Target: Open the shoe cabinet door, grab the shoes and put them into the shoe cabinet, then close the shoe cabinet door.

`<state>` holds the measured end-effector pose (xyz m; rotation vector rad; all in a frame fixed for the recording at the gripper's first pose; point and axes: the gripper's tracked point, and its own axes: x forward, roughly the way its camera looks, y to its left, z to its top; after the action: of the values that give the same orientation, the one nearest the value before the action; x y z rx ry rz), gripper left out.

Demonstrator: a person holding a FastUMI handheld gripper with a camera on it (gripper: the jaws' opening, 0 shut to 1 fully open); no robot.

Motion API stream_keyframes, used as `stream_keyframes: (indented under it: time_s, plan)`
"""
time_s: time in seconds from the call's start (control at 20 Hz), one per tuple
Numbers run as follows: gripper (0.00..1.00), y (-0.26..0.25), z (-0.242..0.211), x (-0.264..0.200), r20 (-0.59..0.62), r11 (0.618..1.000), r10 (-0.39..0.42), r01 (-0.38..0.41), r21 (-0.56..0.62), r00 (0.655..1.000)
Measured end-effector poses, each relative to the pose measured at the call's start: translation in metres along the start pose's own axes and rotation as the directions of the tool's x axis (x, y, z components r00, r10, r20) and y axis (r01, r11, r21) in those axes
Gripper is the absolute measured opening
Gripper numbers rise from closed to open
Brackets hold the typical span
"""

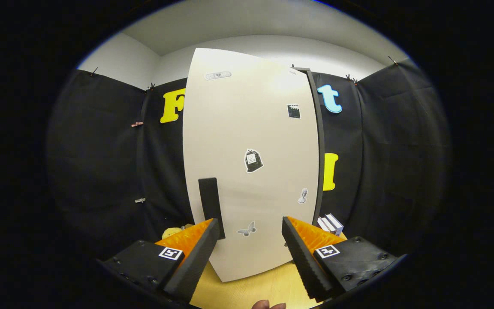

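The shoe cabinet door [251,171] is a tall cream panel with several small stickers, standing shut just ahead of my fingers. A dark upright handle [211,206] is fixed near its left edge, right above my left fingertip [212,231]. My gripper [250,229] is open, its fingers spread wide in front of the door's lower part with nothing between them. The dark side edge of the cabinet [319,141] shows along the door's right. The cabinet stands on a light wooden tabletop [247,289].
A small stack of white books or boxes [330,223] lies to the right of the cabinet base. A yellow object [171,232] peeks out behind my left finger. Part of a hand [268,305] shows below the gripper. Black cloth walls surround the cabinet.
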<state>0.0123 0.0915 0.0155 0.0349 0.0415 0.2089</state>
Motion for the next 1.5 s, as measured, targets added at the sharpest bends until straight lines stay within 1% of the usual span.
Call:
stream_keyframes:
  time_s: [0.15,0.3,0.45,0.5,0.65,0.75,0.85,1.1,1.2,1.35,1.5]
  plan:
    - [0.96,-0.001,0.001,0.0,-0.008,0.999,-0.023,0.024,0.021,1.0]
    - [0.96,-0.009,0.011,0.003,0.013,0.996,-0.075,0.075,0.039,0.997]
    - [0.96,-0.04,0.033,0.014,0.038,0.985,-0.167,0.165,0.048,0.985]
    - [0.97,-0.051,0.043,0.016,0.057,0.977,-0.207,0.204,0.054,0.977]
    - [0.97,-0.065,0.053,0.017,0.111,0.958,-0.288,0.285,0.038,0.951]
    - [0.98,-0.061,0.055,0.017,0.136,0.956,-0.291,0.291,0.026,0.947]
    - [0.97,-0.05,0.051,0.02,0.134,0.962,-0.272,0.273,0.01,0.953]
    - [0.98,-0.043,0.044,0.021,0.128,0.964,-0.262,0.266,-0.021,0.957]
    - [0.98,-0.048,0.042,0.021,0.128,0.961,-0.272,0.277,-0.023,0.954]
    - [0.97,-0.056,0.033,0.022,0.115,0.958,-0.286,0.286,0.016,0.951]
    - [0.97,-0.067,0.025,0.025,0.09,0.955,-0.296,0.297,0.005,0.951]
